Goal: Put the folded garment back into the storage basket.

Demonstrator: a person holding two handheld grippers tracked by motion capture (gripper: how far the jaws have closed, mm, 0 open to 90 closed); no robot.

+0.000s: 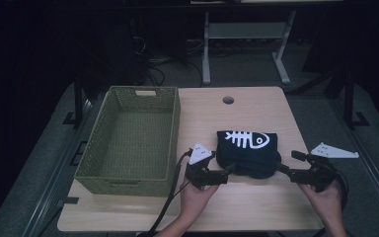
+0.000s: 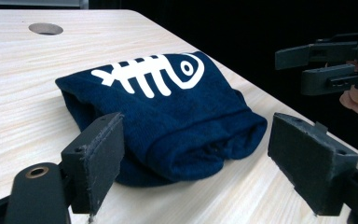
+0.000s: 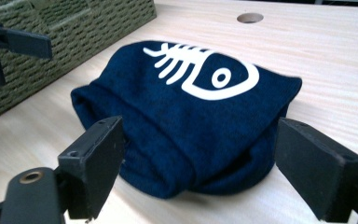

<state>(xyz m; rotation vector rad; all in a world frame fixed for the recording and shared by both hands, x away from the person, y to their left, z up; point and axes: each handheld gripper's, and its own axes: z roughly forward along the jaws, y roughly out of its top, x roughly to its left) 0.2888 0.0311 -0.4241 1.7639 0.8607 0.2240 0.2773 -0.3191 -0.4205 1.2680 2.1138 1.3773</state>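
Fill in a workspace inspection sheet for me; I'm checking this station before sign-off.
Surface: light wooden table with a round hole.
Job's things: folded navy cloth with white fish-bone print, lying flat; green woven basket, nothing in it.
Clutter: nothing seen.
Grippers: left gripper and right gripper open, either side of the cloth.
Cables: black cable trailing from left gripper.
Surroundings: dark room, white desk frame behind.

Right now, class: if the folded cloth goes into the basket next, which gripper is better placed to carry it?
Left, probably. The left gripper sits between the green basket and the folded cloth, jaws open at the cloth's near edge. The right gripper, also open, is on the far side from the basket.
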